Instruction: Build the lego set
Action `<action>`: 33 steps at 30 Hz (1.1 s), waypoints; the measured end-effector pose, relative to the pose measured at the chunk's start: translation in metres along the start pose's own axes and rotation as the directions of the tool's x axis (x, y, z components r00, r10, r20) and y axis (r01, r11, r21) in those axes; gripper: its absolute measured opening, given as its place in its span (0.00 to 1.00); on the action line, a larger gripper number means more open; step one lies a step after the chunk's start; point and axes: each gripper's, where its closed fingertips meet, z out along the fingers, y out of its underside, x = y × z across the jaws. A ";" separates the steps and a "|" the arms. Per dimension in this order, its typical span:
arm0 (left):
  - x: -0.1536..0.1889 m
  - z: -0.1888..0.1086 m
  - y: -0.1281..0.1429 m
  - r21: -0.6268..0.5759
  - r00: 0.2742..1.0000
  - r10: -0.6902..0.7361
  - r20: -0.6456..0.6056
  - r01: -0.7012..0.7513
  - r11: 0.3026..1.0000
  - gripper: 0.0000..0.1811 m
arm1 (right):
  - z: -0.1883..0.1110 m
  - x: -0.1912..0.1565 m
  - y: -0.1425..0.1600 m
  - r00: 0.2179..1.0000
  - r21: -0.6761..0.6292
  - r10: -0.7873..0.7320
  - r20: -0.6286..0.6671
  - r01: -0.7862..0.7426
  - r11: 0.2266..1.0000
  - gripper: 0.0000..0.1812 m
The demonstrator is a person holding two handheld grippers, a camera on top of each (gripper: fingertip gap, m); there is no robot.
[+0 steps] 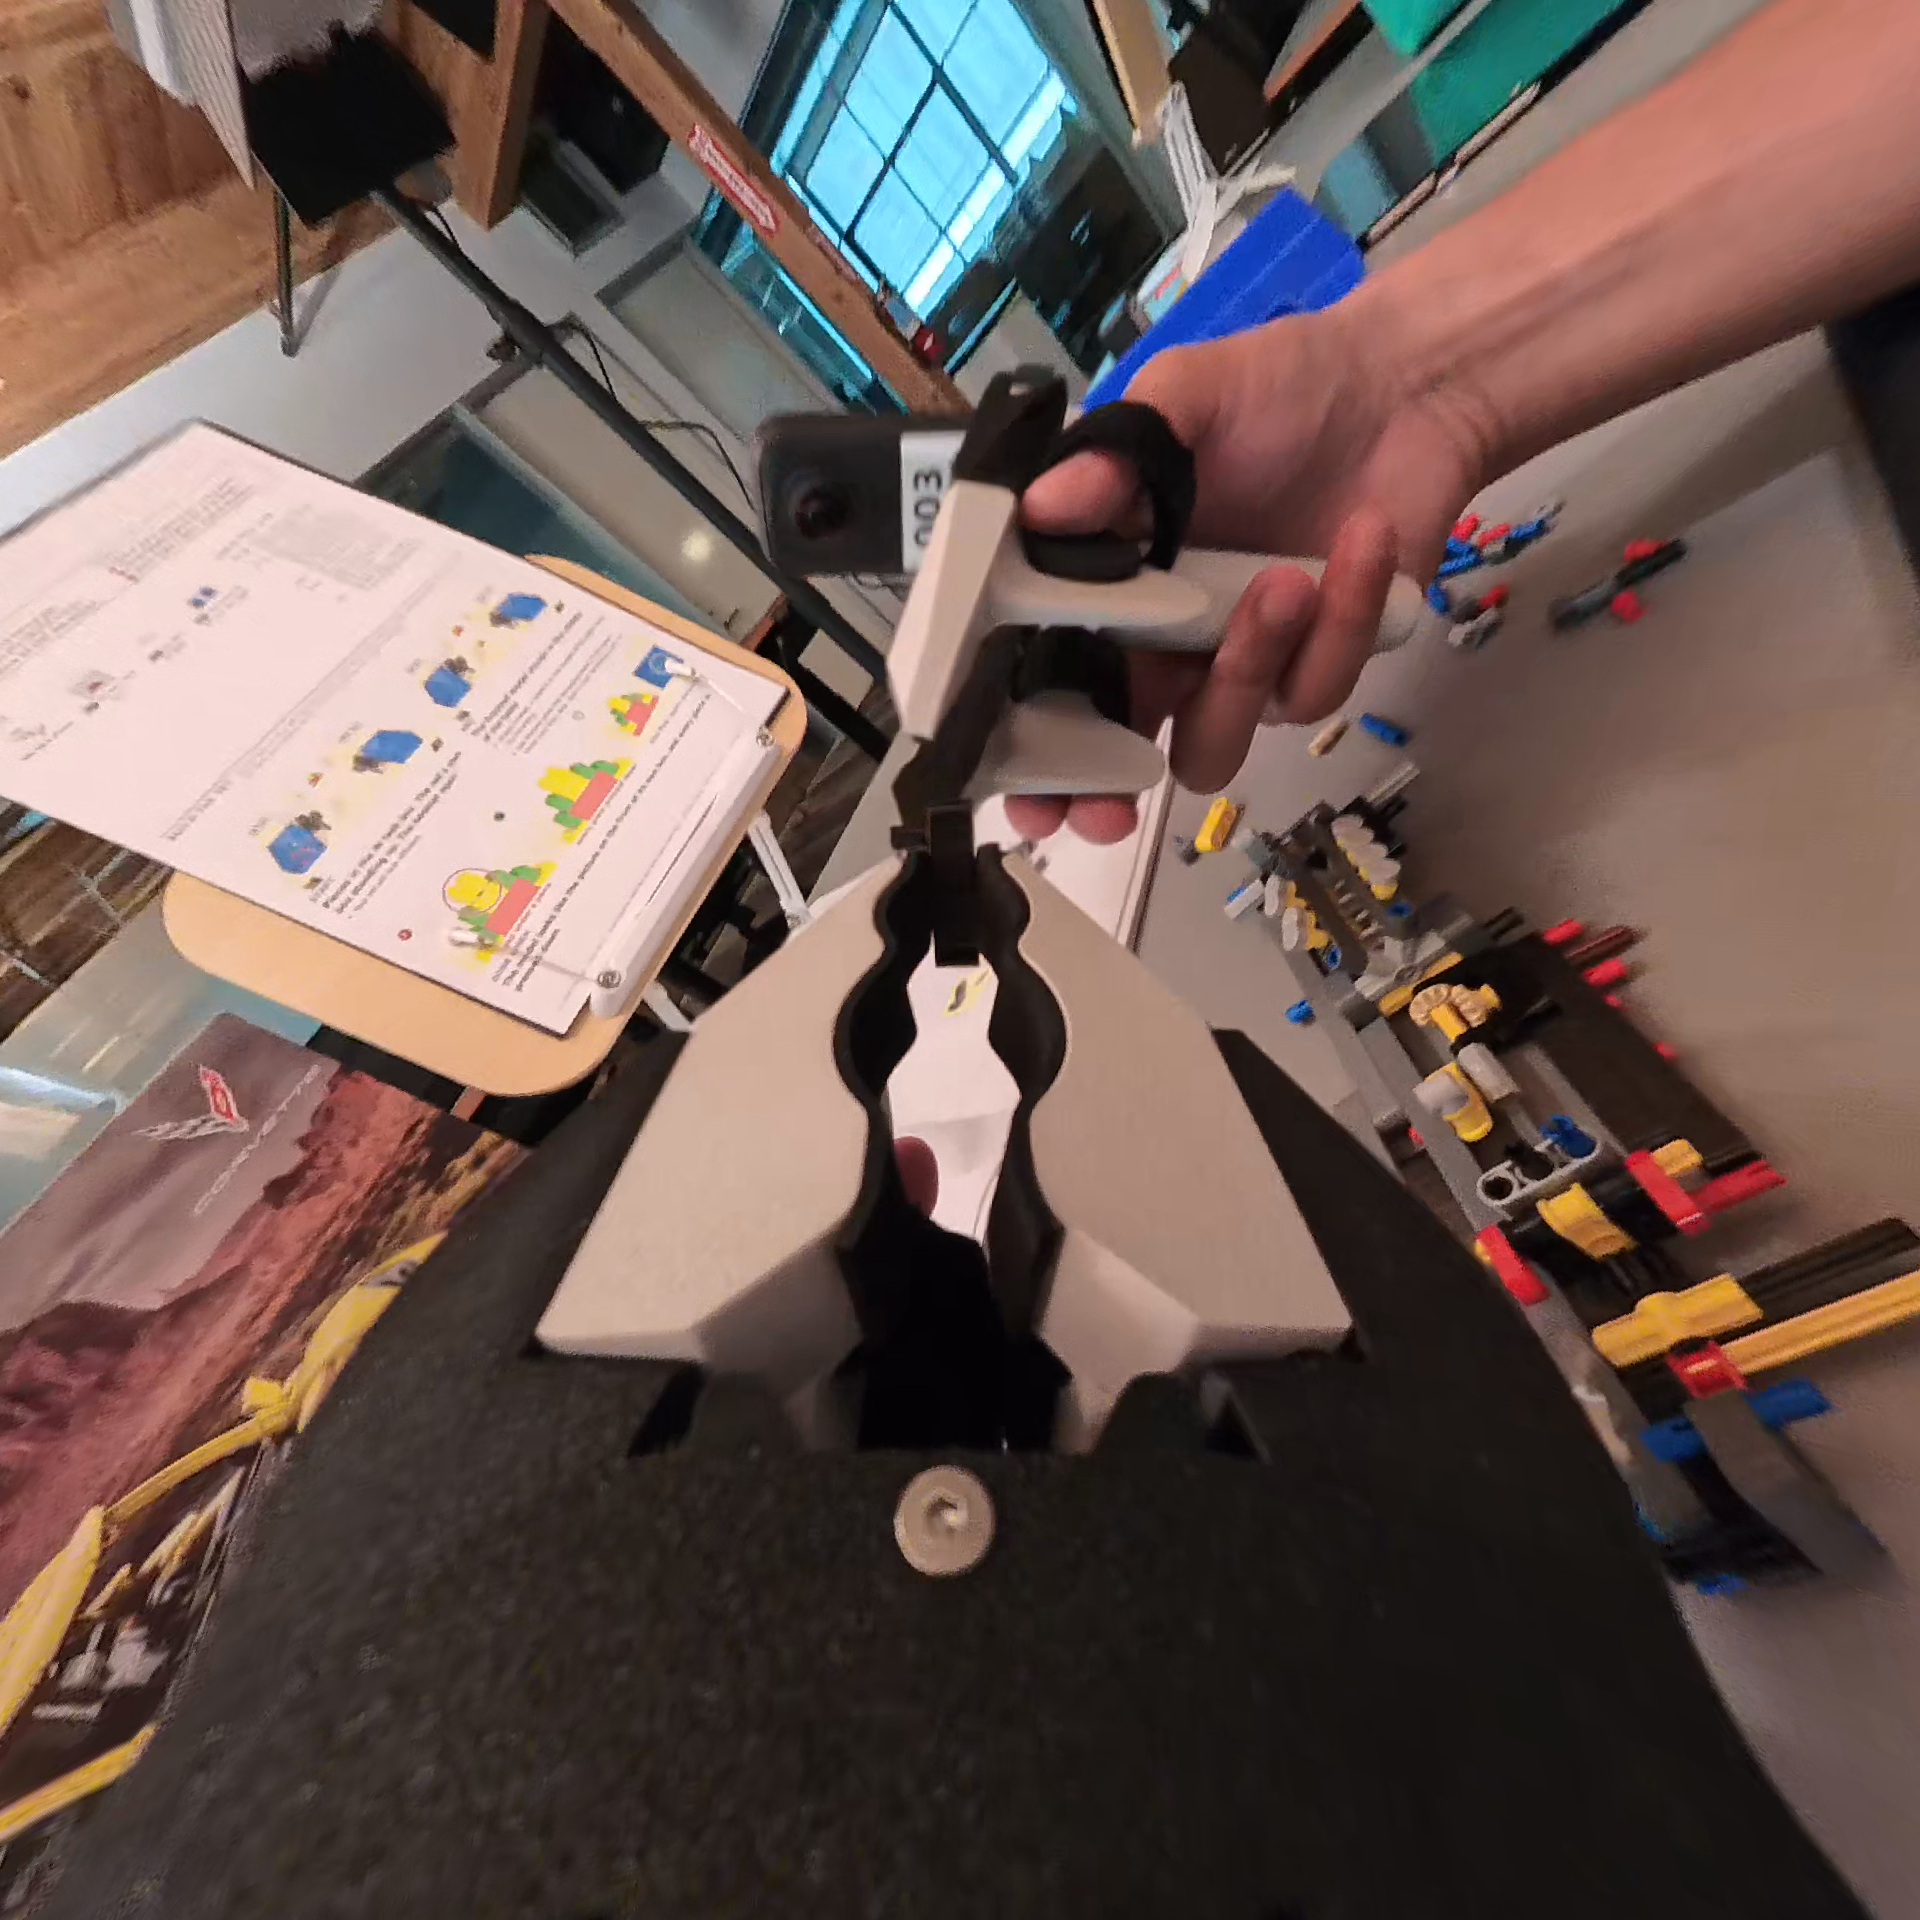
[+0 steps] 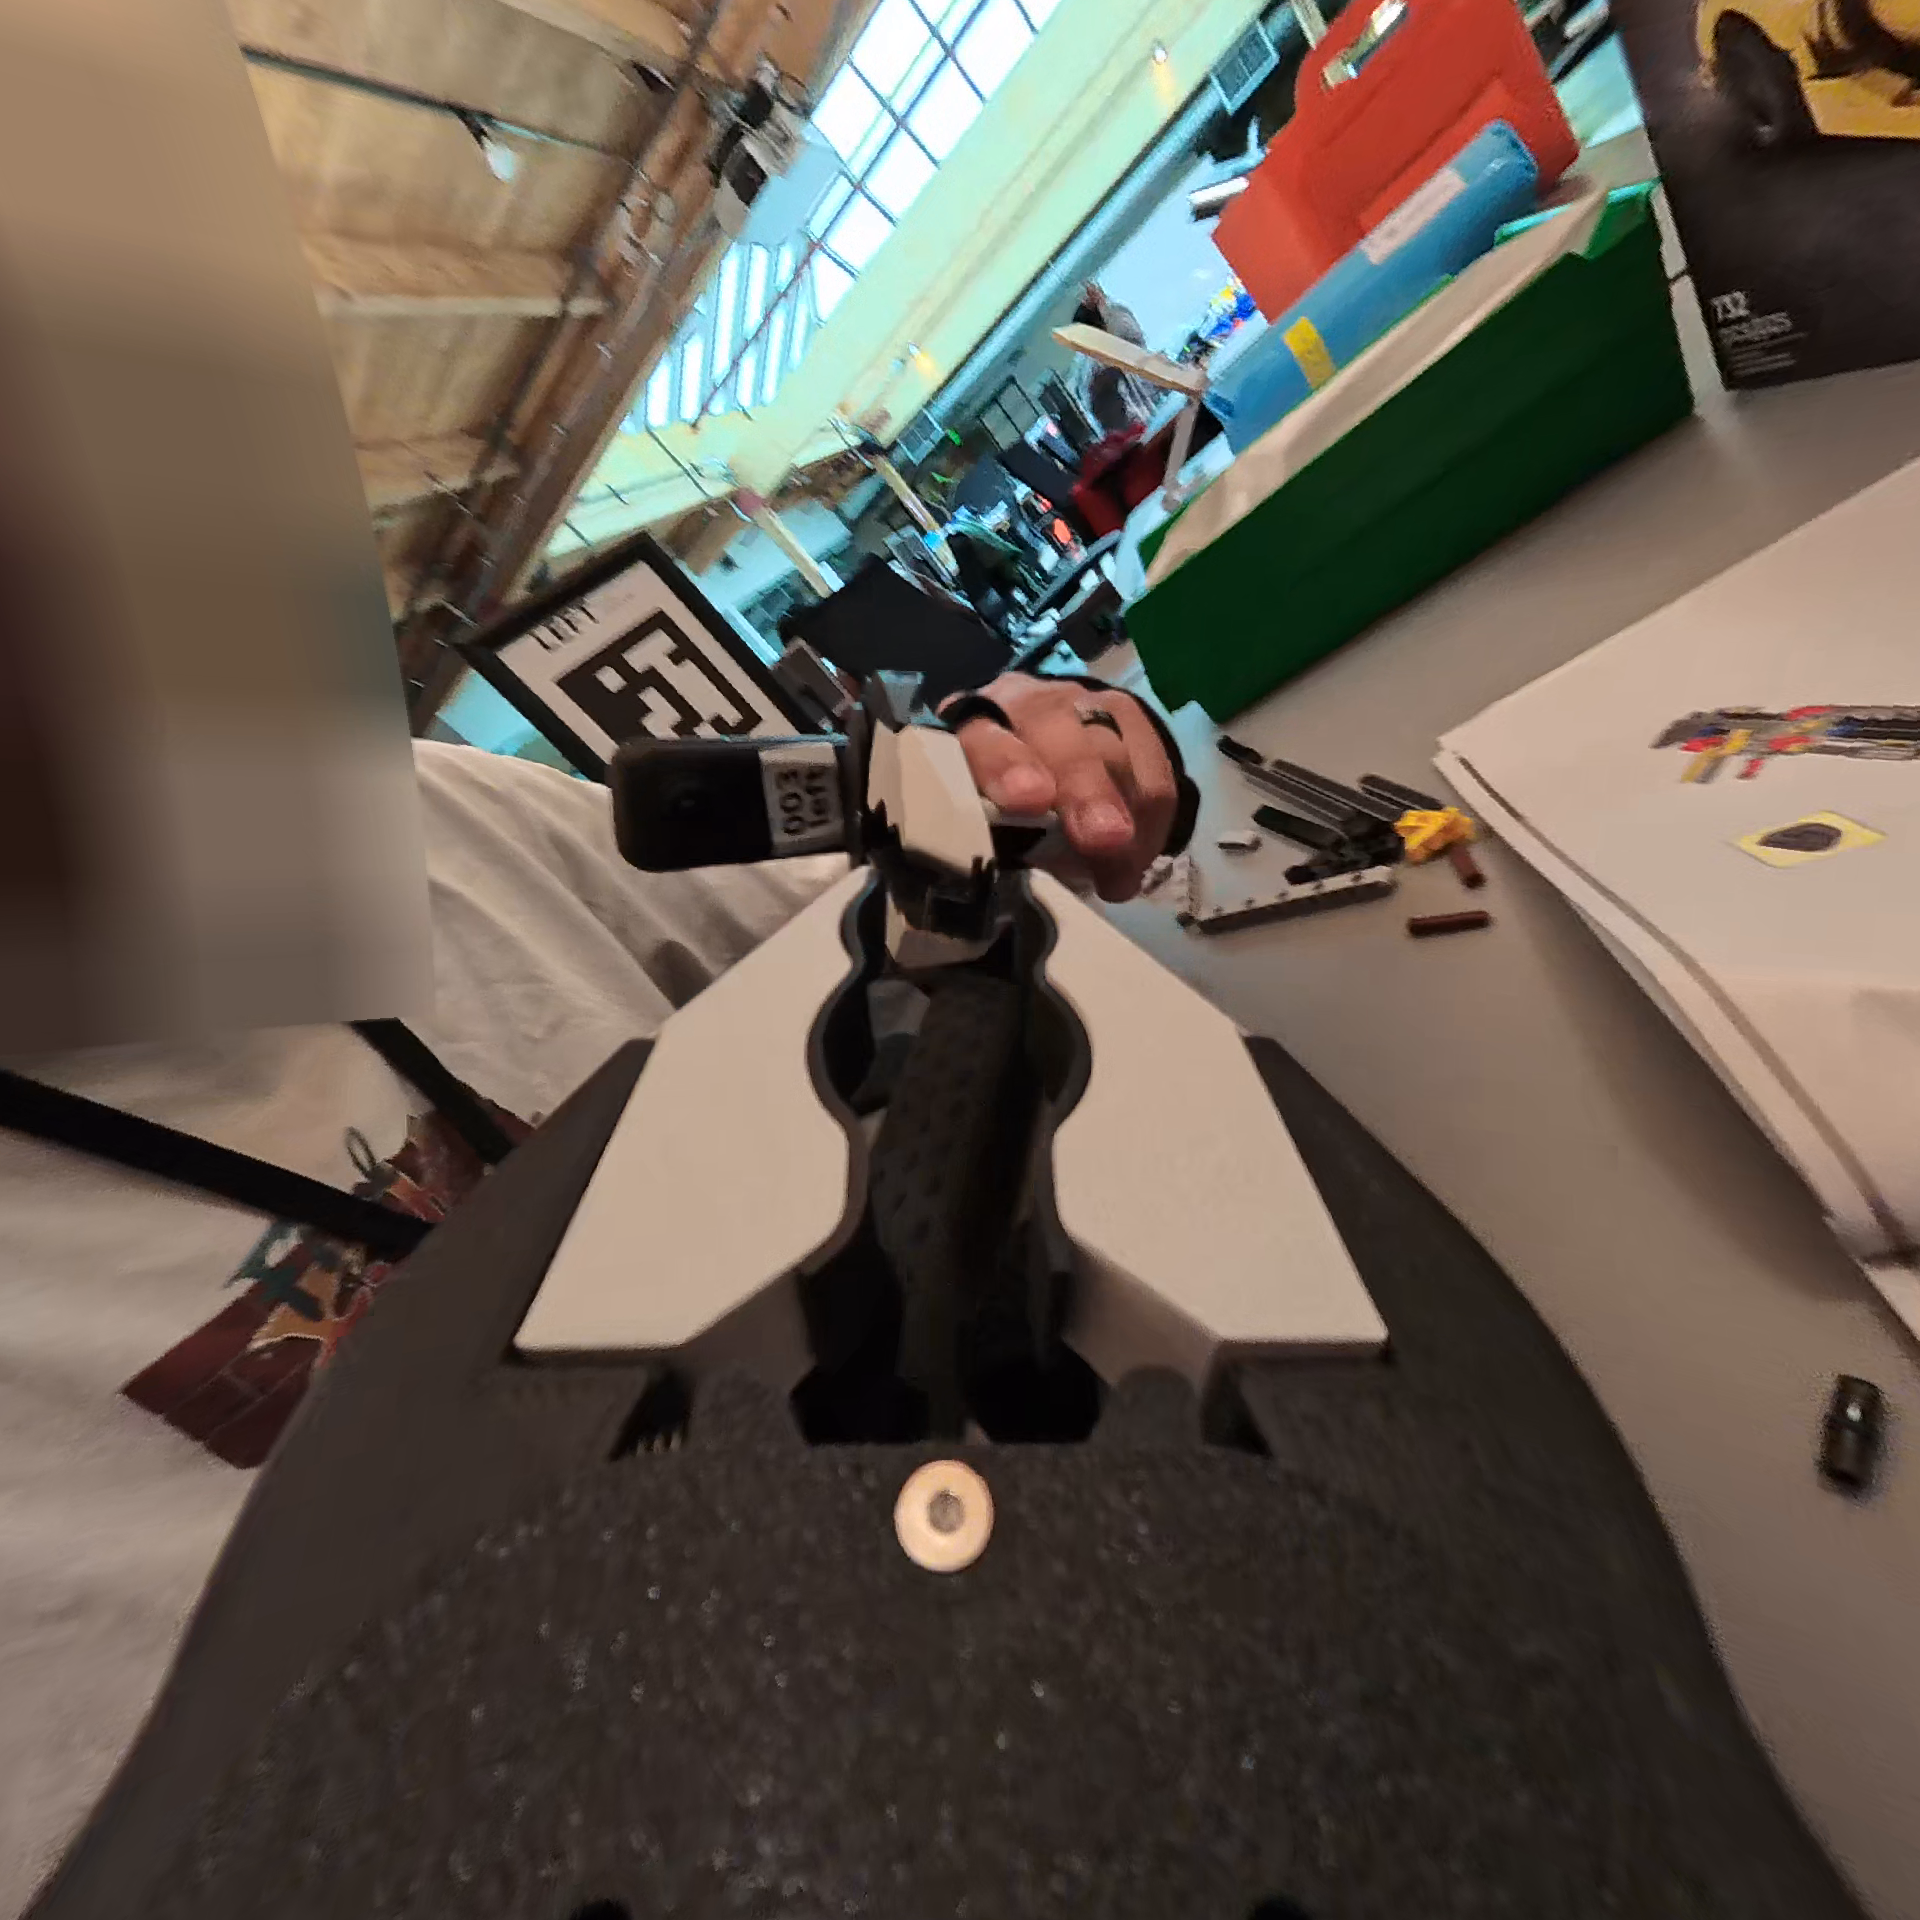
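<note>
A small black piece (image 1: 951, 894) is clamped between the tips of the left gripper (image 1: 948, 883) and the right gripper (image 2: 940, 904), both raised above the desk (image 1: 1714, 790). The part-built chassis (image 1: 1507, 1091) is laid along the desk's right edge.

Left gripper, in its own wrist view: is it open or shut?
Shut: the left gripper pinches a small black Lego piece at its tips; a gap shows only lower down between the wavy pads.
</note>
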 end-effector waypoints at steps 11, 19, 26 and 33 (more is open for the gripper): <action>0.007 0.000 -0.002 0.008 0.999 0.039 -0.017 -0.039 0.999 0.04 | -0.001 0.006 0.004 0.999 -0.014 0.019 -0.036 -0.019 1.000 0.07; 0.007 0.006 0.010 -0.075 0.995 0.099 0.015 -0.098 0.992 0.04 | 0.003 0.013 0.010 0.996 -0.042 0.009 -0.084 -0.012 0.999 0.02; -0.004 0.013 0.032 -0.253 0.977 0.179 0.119 -0.144 0.957 0.07 | 0.007 0.034 0.007 0.968 -0.021 -0.010 -0.249 0.005 1.000 0.02; 0.004 0.014 0.039 -0.338 0.955 0.289 0.062 -0.252 0.906 0.04 | 0.003 0.036 0.009 0.963 -0.026 0.013 -0.269 -0.020 0.999 0.01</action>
